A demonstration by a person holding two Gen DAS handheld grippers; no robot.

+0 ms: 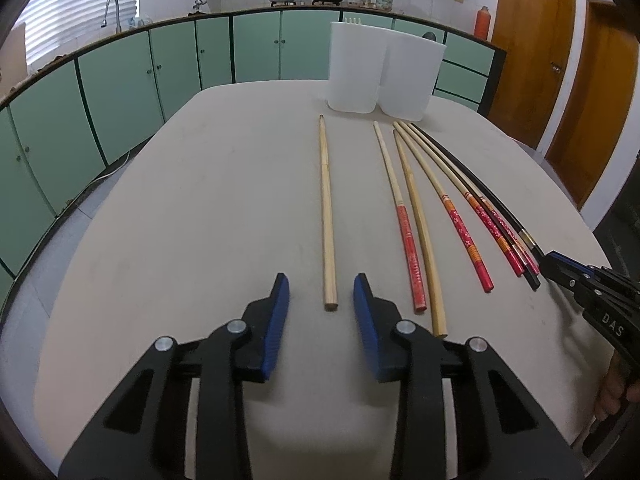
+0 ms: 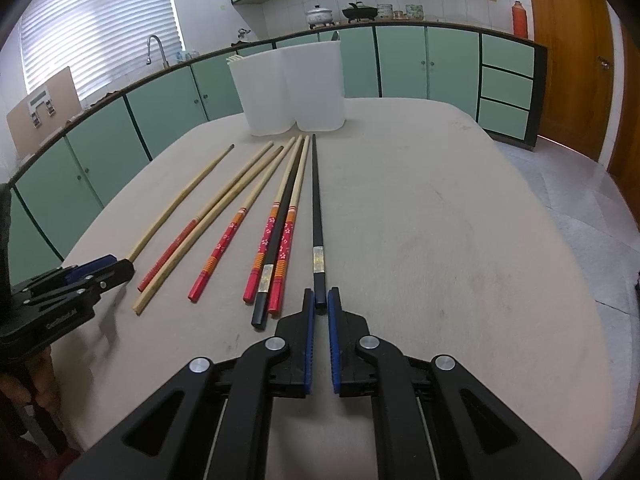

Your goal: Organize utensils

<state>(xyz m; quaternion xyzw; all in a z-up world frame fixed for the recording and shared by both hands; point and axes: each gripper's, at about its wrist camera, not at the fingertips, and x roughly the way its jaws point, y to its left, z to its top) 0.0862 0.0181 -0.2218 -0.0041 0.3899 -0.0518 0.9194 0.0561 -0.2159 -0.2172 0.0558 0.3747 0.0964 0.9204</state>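
Seen from the left wrist, the left gripper (image 1: 321, 294) hangs low over the beige table (image 1: 200, 208) with its blue pads spread apart, and the near end of a plain wooden chopstick (image 1: 326, 208) lies on the cloth in line with the gap just ahead of the fingertips, touched by neither pad. To the right of this gripper the other chopsticks fan out on the table: a red-handled one (image 1: 406, 240), a plain bamboo one (image 1: 420, 232) just beside it, then three more with red flowered handles, and a black chopstick (image 1: 480, 188) farthest right. Straight ahead, past the chopstick tips, stands a white two-part holder (image 1: 380, 72), with a few utensil tops showing above its left rim. At the far right edge the right gripper (image 1: 554, 260) reaches in, its tips at the handle end of the black chopstick. Seen from the right wrist, the right gripper (image 2: 320, 300) has its pads pressed nearly together, pinching the butt end of that black chopstick (image 2: 316, 200), which runs straight ahead towards the white holder (image 2: 292, 92). A second black chopstick (image 2: 280, 232) lies just left, between two flowered ones. Far to the left, the left gripper (image 2: 116, 266) sits at the near end of the plain wooden chopstick (image 2: 180, 204).
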